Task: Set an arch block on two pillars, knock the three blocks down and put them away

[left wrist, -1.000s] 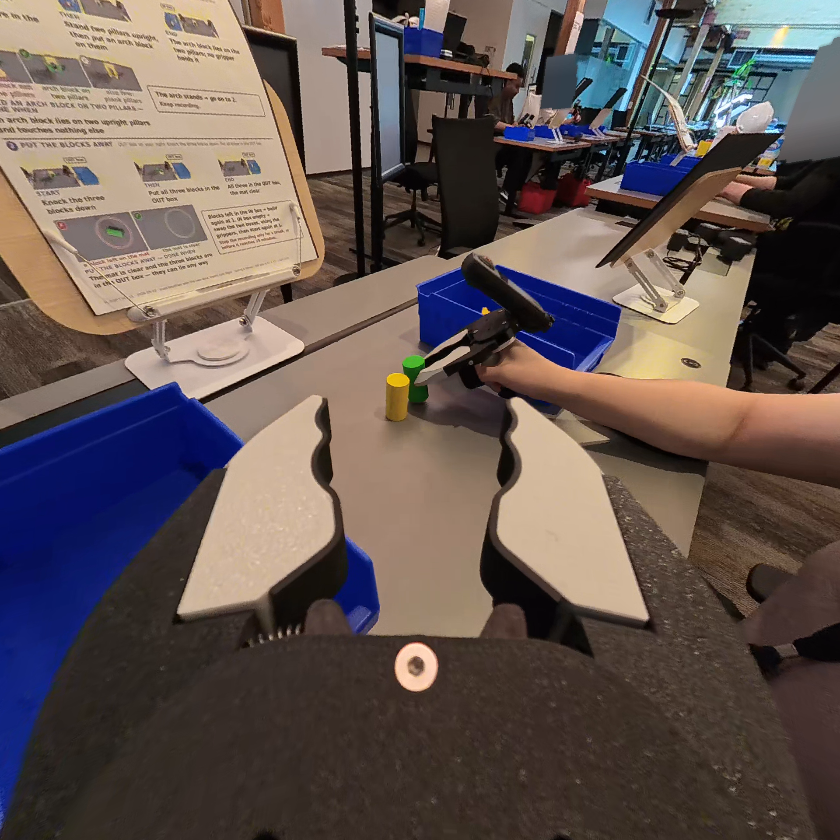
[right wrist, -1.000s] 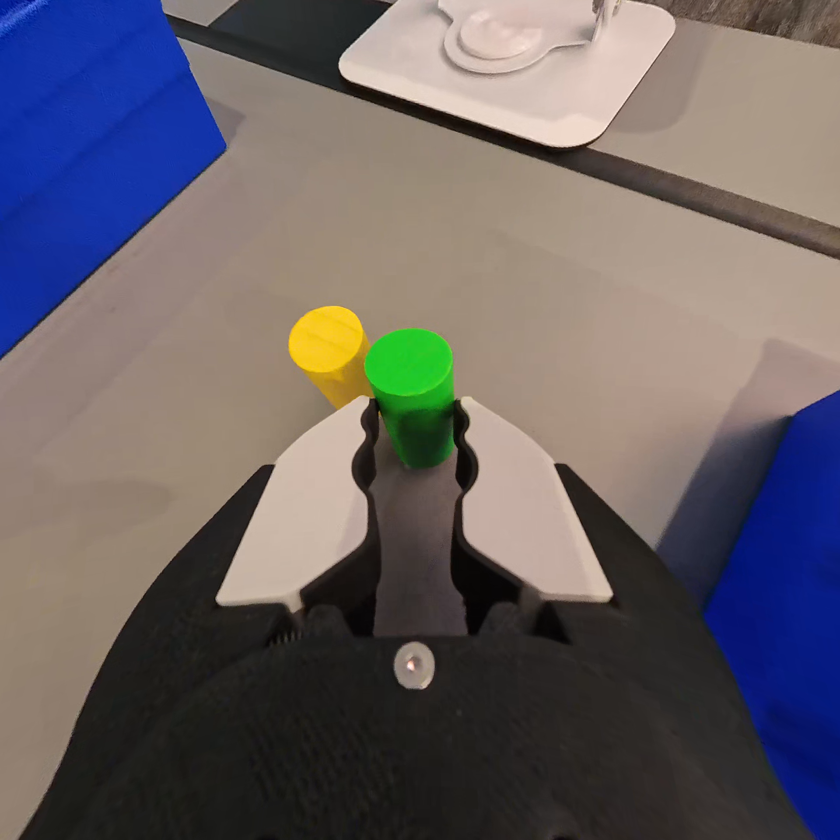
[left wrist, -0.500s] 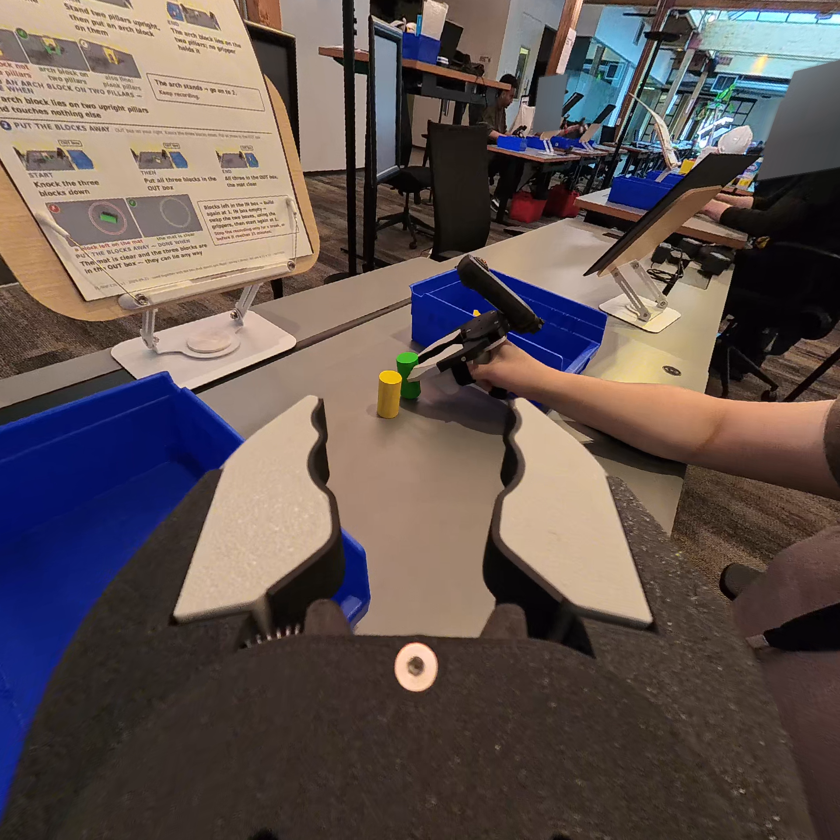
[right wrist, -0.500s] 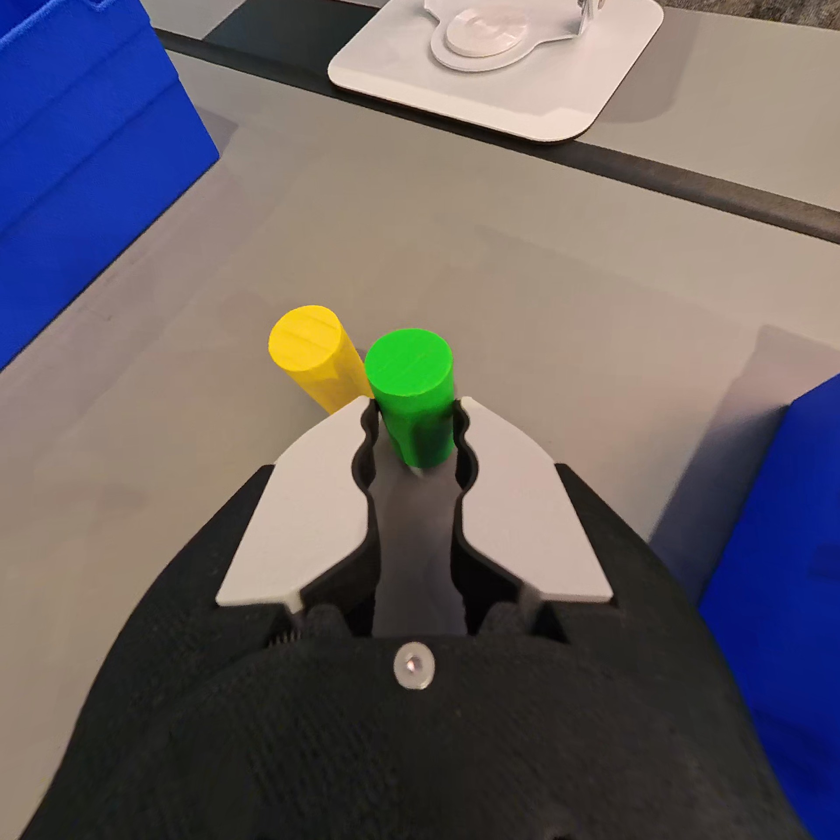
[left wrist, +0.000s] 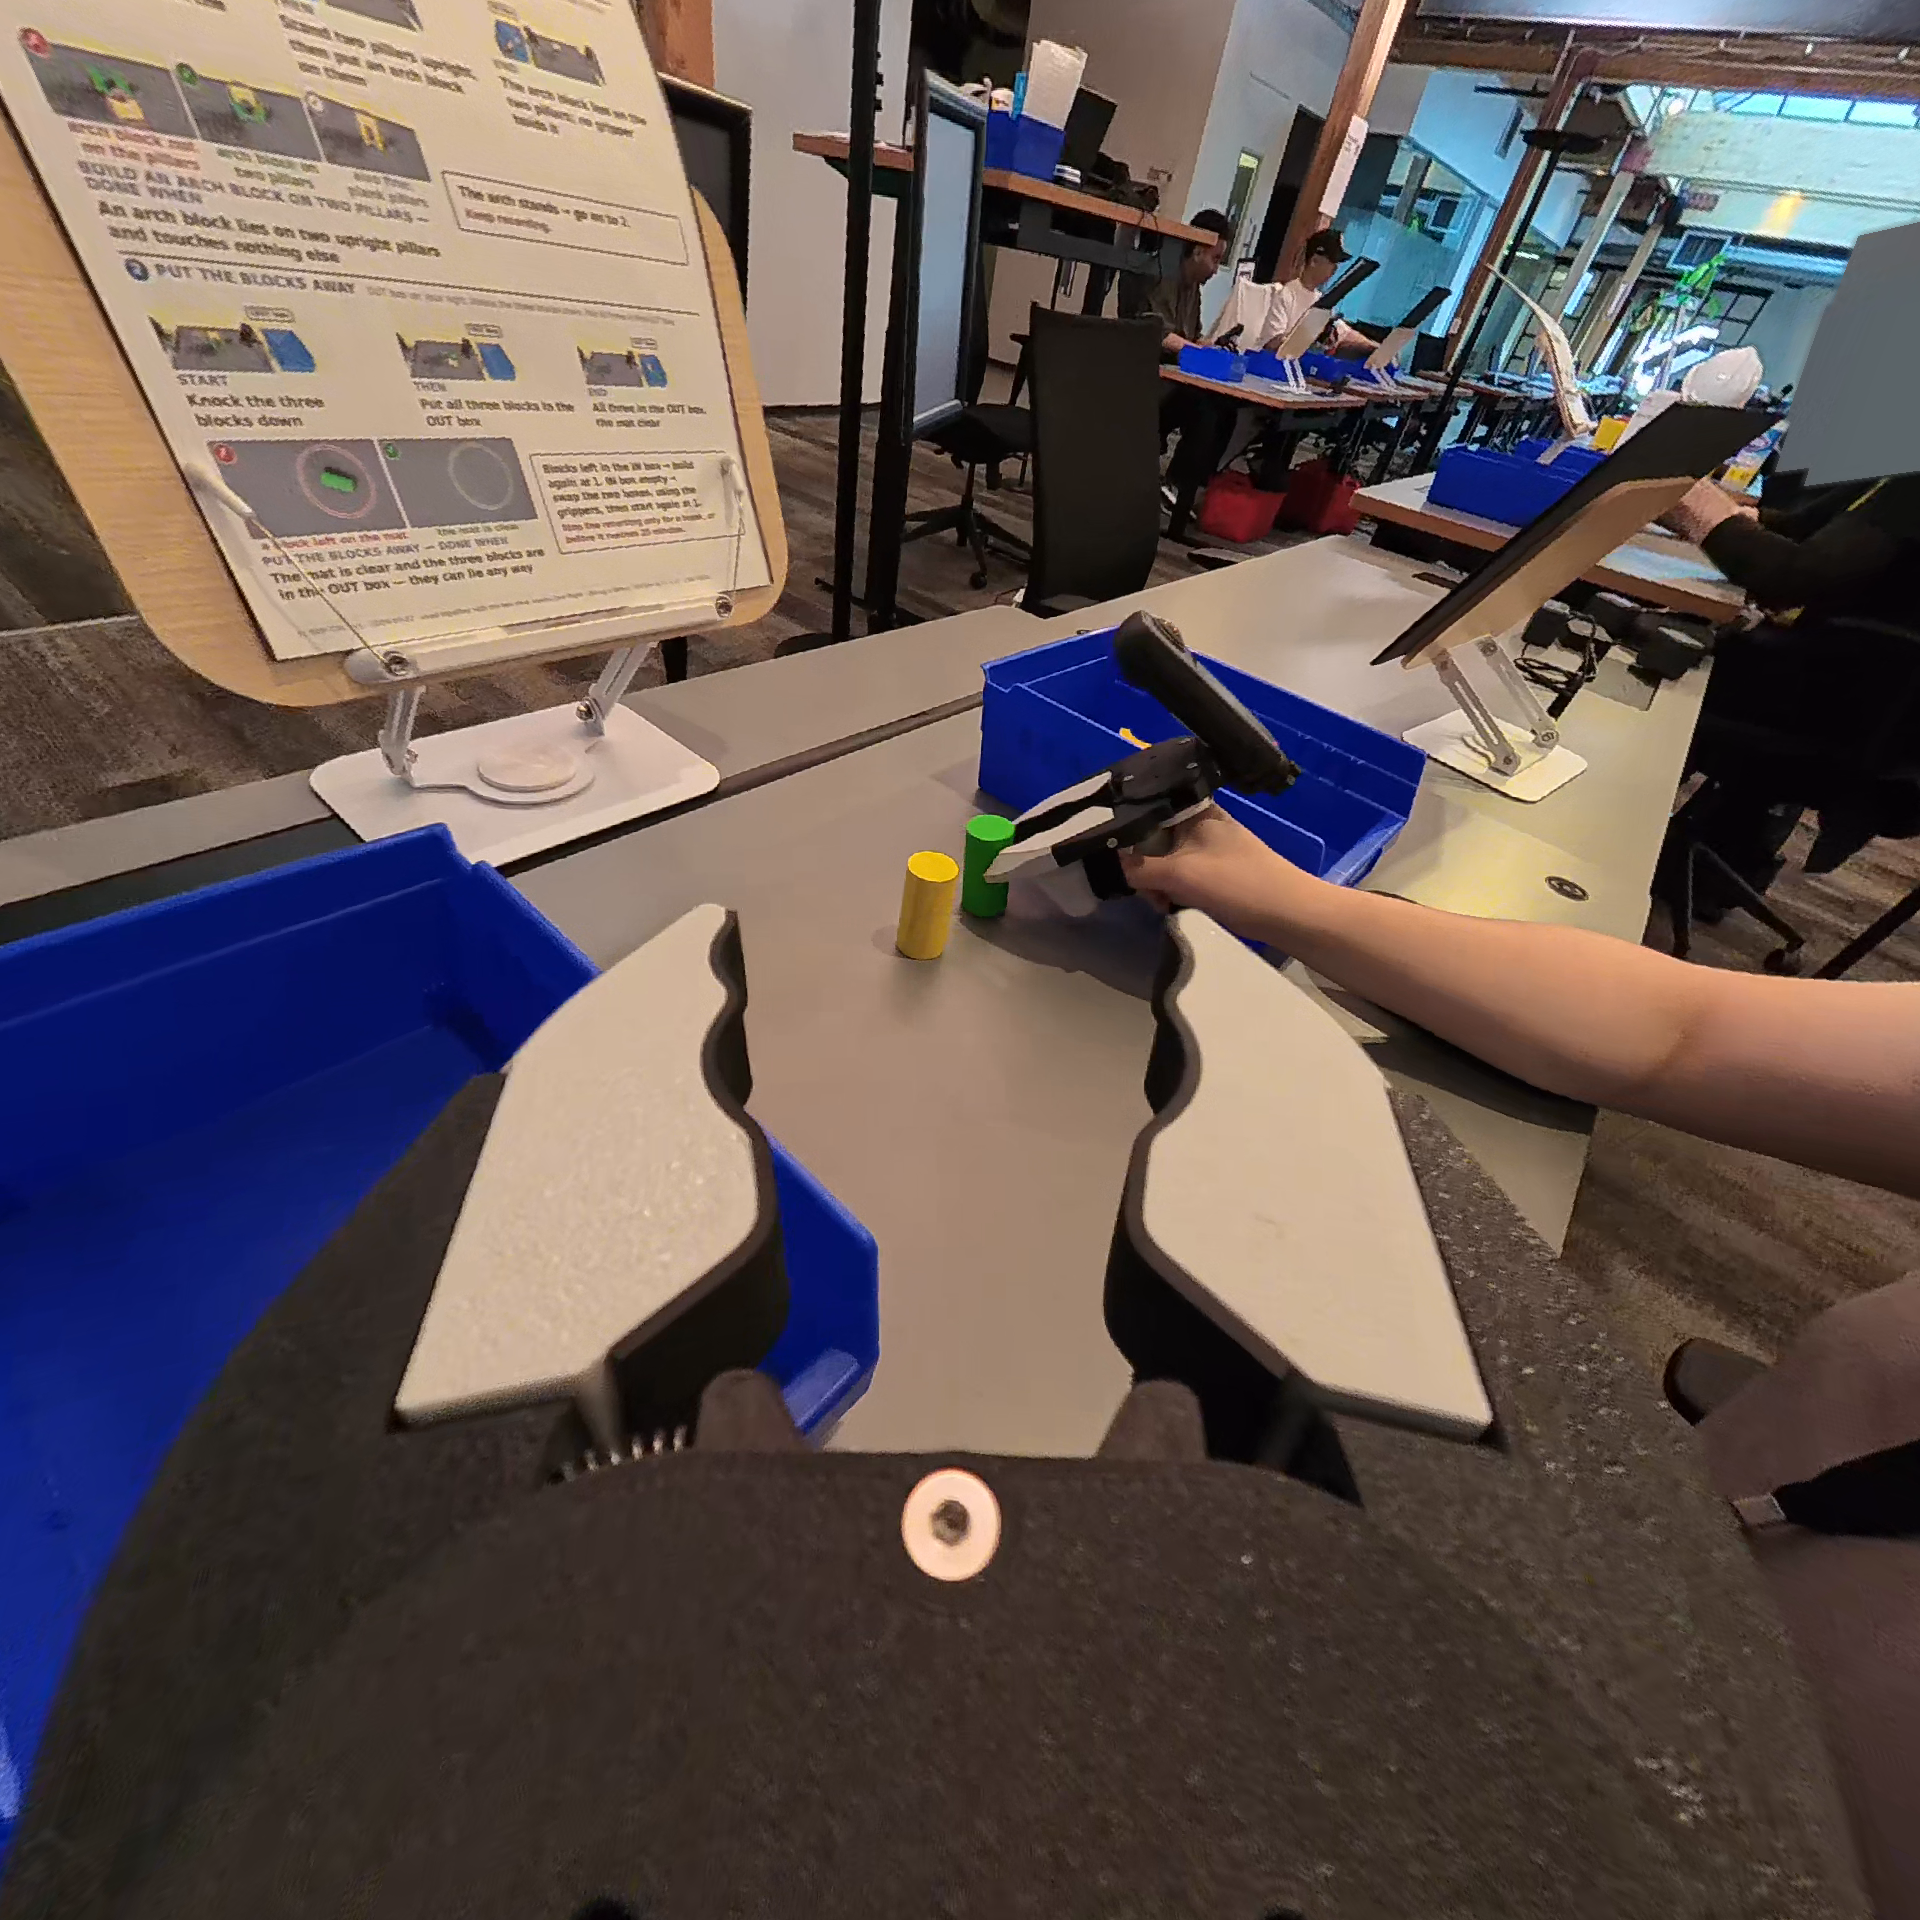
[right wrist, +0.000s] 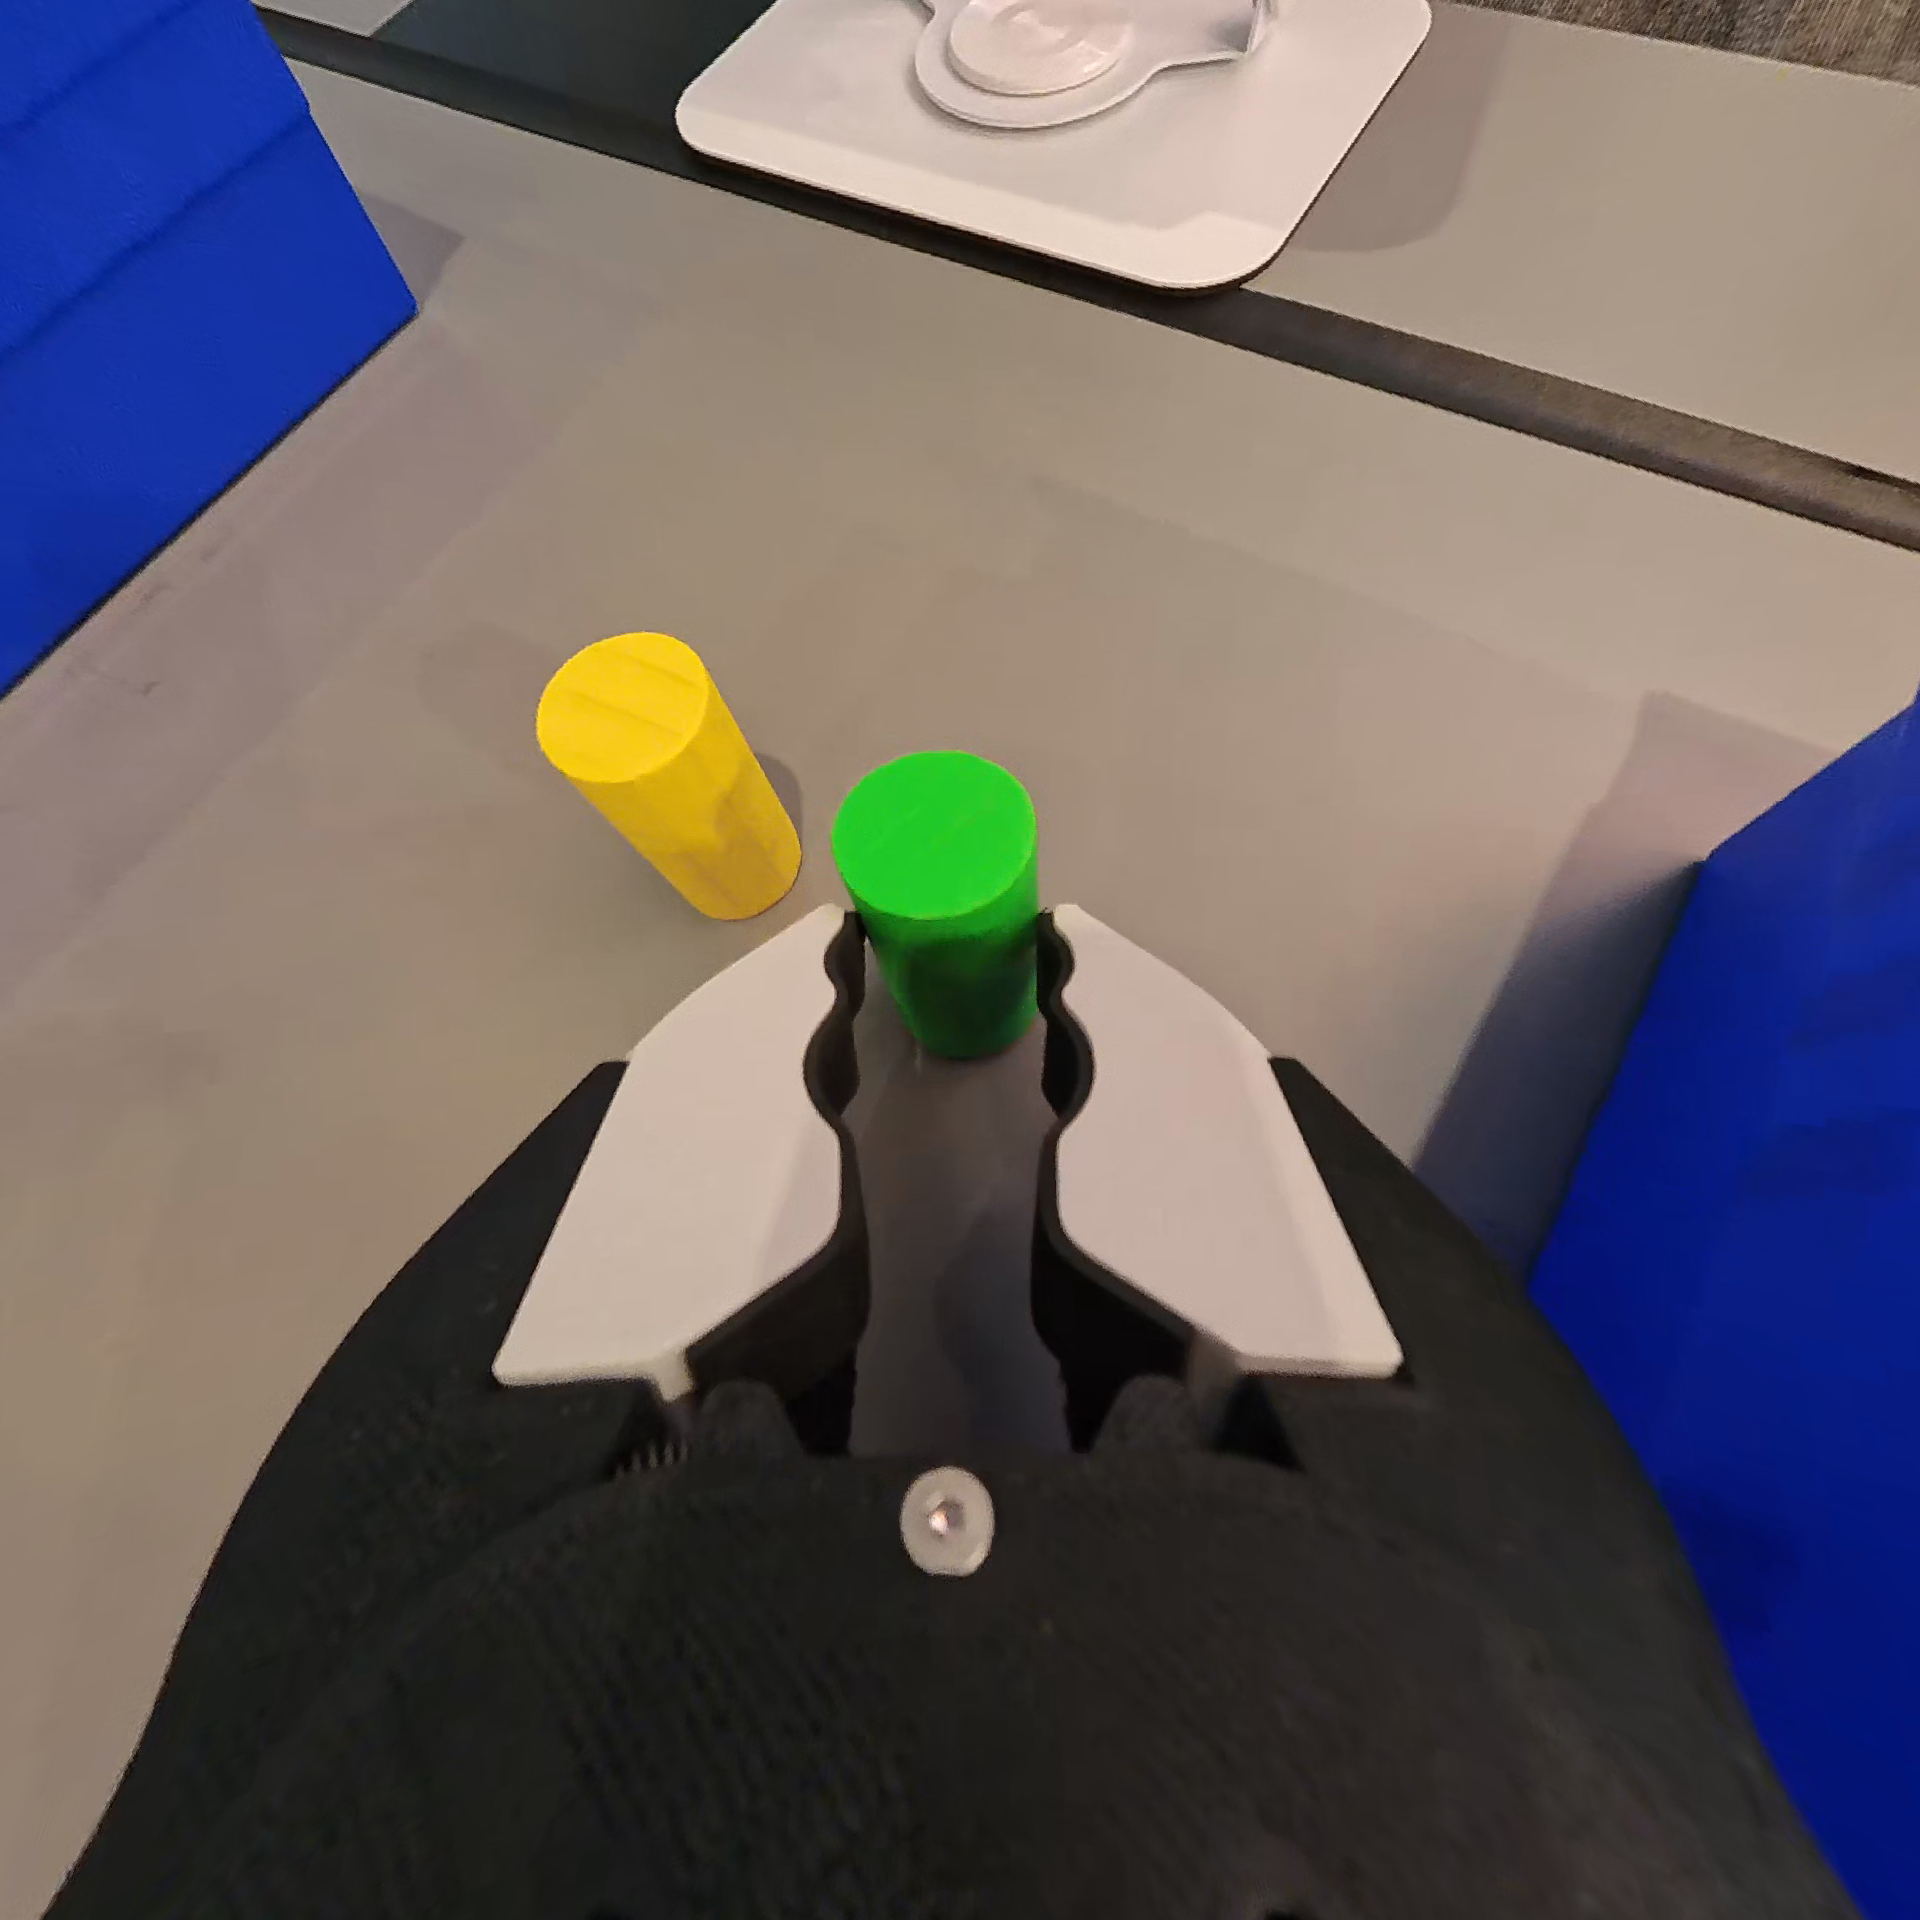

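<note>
A: Counter (right wrist: 1143, 582) under both pillars; your left hand-held gripper (left wrist: 940, 1023) gapes wide, empty, beside the blue bin (left wrist: 208, 1039).

B: And your right hand-held gripper (right wrist: 948, 920)?

A: Narrow, clasping the upright green pillar (right wrist: 940, 883); the yellow pillar (right wrist: 665, 769) stands just beside, apart.

Open workshop, rows of desks (left wrist: 1288, 390), black office chair (left wrist: 1091, 457), wood-plank floor (left wrist: 914, 499)

An instruction sheet (left wrist: 343, 301) stands on a wooden board (left wrist: 94, 488) held by a white stand (left wrist: 514, 774) at the far edge of the worktop (left wrist: 966, 1091), printed with headings, numbered steps, small photo panels and red and green markers. Its wording is not given here. The right wrist view shows no writing, and the blocks and blue bins carry no labels.
</note>
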Demonstrator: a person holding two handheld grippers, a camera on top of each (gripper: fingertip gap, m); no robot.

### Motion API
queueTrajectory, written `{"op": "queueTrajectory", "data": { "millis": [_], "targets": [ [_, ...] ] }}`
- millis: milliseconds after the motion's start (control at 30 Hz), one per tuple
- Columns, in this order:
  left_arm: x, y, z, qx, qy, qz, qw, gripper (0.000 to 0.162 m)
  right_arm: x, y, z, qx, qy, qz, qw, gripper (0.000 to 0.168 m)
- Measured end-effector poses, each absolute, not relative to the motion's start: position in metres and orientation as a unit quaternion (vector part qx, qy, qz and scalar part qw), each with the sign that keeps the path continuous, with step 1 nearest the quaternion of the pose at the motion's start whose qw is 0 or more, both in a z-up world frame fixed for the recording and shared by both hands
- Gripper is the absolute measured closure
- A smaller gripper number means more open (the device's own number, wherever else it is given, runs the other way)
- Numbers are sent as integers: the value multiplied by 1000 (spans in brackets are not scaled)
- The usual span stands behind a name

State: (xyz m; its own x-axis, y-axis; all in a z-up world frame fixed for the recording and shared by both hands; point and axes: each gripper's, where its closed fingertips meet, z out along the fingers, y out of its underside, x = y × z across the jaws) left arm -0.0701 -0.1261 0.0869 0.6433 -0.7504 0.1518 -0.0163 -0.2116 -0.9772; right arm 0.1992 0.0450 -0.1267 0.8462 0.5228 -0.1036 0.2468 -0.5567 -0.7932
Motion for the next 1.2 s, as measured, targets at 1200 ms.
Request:
{"op": "queueTrajectory", "data": {
  "millis": [1200],
  "targets": [
    [-117,2,-86,-936,177,-112,283,90,186,35,-52,-743,-306,46,593,118]
  ]
}}
